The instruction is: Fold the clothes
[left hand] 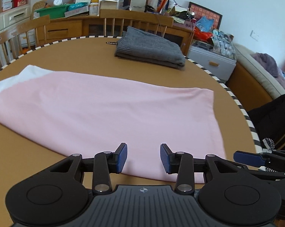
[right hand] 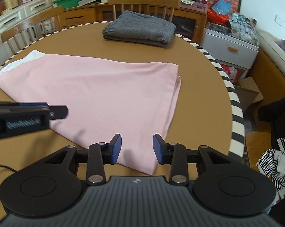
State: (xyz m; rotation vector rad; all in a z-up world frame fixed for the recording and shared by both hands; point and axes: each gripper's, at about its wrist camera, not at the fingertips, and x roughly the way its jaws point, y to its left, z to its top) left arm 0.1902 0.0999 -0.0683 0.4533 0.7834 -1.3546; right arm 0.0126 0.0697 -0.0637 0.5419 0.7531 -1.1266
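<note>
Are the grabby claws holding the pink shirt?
No. The left gripper and right gripper both hover over the pink garment, jaws apart, holding nothing.

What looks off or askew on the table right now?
The pink garment lies skewed across the table, folded but with a white part sticking out at its far left end, and its right-hand layers don't line up. The grey sweater sits neatly folded. Nothing spilled or damaged.

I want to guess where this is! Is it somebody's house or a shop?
Most likely somebody's home, a lived-in dining or living room: a round table with wooden chairs, a cluttered sideboard, and a sofa by the wall.
</note>
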